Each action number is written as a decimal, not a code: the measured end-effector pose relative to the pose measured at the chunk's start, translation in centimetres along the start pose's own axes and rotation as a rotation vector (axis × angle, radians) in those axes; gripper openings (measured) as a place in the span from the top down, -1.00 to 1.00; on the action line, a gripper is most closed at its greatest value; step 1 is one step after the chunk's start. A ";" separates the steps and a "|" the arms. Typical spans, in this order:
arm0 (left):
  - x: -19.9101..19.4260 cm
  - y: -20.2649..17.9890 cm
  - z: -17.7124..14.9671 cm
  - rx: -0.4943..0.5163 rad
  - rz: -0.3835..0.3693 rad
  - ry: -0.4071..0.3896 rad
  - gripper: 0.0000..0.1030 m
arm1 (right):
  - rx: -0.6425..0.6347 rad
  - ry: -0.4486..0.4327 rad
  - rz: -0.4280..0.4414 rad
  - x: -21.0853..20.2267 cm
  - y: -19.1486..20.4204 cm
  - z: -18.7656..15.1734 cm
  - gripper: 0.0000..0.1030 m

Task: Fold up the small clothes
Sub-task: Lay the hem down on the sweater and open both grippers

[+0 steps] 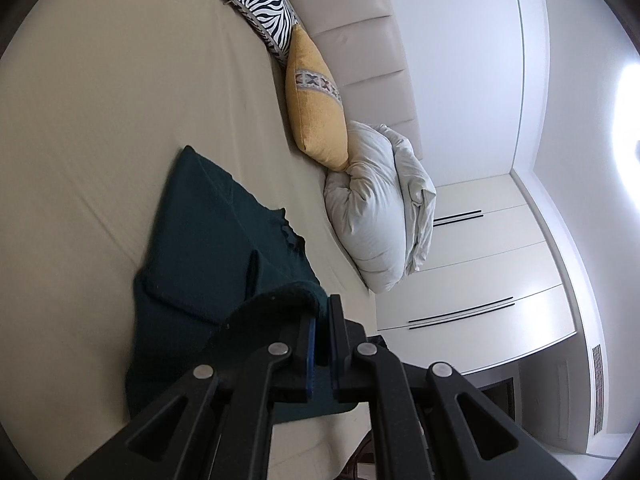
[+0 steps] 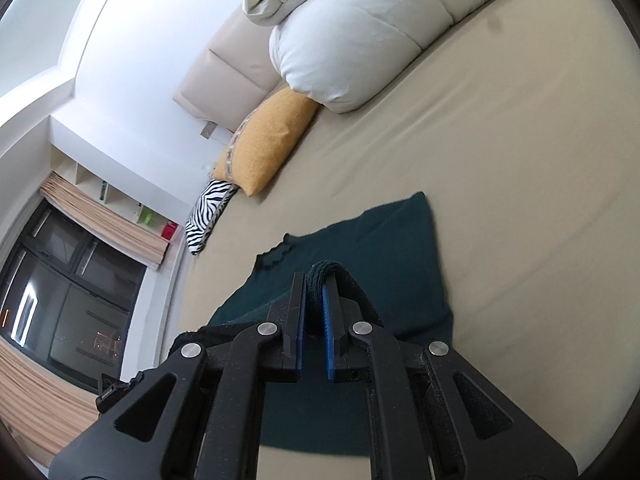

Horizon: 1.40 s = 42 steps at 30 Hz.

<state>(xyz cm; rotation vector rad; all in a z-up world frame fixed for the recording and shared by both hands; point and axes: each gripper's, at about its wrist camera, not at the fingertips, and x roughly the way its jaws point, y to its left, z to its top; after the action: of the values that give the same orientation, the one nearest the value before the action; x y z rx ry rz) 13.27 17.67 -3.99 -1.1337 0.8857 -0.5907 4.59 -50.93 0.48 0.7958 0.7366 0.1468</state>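
A dark green knitted garment (image 1: 208, 240) lies on the beige bed sheet (image 1: 100, 120); it also shows in the right wrist view (image 2: 384, 256). My left gripper (image 1: 322, 312) is shut on a lifted edge of the garment, which drapes over its left finger. My right gripper (image 2: 316, 284) is shut on another edge of the same garment, a fold of cloth pinched between its blue pads (image 2: 327, 320). Both held edges are raised above the sheet while the far part lies flat.
A yellow cushion (image 1: 316, 116), a zebra-print cushion (image 1: 260, 0) and a folded white duvet (image 1: 376, 208) lie along the padded headboard (image 1: 360, 40). White wardrobe drawers (image 1: 480, 280) stand beside the bed. A dark window with curtains (image 2: 60, 280) shows in the right wrist view.
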 end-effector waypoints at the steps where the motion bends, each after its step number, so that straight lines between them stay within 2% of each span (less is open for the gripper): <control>1: 0.8 0.2 0.9 -0.002 0.006 -0.001 0.90 | 0.003 -0.003 -0.007 0.7 -0.1 0.2 0.88; 10: 6.3 1.9 6.6 -0.037 0.052 -0.016 0.90 | 0.008 -0.004 -0.092 7.9 -1.2 4.1 0.88; 18: 11.1 5.6 9.5 -0.077 0.132 -0.009 0.88 | 0.058 0.021 -0.169 14.5 -3.7 6.2 0.88; 20: 12.1 6.6 9.9 -0.088 0.170 -0.001 0.86 | 0.064 0.030 -0.189 16.0 -4.4 6.5 0.80; 21: 12.2 6.9 10.0 -0.095 0.190 0.001 0.82 | 0.061 0.024 -0.229 16.7 -4.8 6.6 0.80; 23: 12.1 7.3 10.1 -0.109 0.194 -0.001 0.59 | 0.072 0.005 -0.263 17.1 -5.7 6.8 0.69; 24: 11.6 7.2 10.0 -0.105 0.180 -0.009 0.41 | 0.084 -0.011 -0.262 17.0 -6.2 6.8 0.28; 25: 11.0 6.9 10.0 -0.094 0.178 -0.023 0.26 | 0.096 -0.020 -0.257 16.8 -6.6 6.9 -0.13; 29: 9.4 5.6 9.3 -0.054 0.195 -0.045 0.16 | 0.088 -0.053 -0.236 15.1 -6.7 6.2 -0.15; 35: 8.1 3.0 5.7 0.086 0.260 -0.038 0.16 | -0.078 -0.050 -0.253 12.4 -3.2 3.3 -0.15; 38: 8.2 2.1 3.2 0.170 0.314 -0.028 0.08 | -0.167 -0.037 -0.282 12.1 -1.5 1.5 -0.15; 42: 9.7 0.6 0.2 0.345 0.424 -0.008 0.01 | -0.241 0.030 -0.223 12.7 -0.1 -1.2 -0.15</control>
<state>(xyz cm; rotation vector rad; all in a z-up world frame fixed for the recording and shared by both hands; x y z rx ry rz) 18.63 10.33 -7.36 -0.6117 0.9402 -0.3680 13.28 -45.41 -7.05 0.4796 0.8139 0.0453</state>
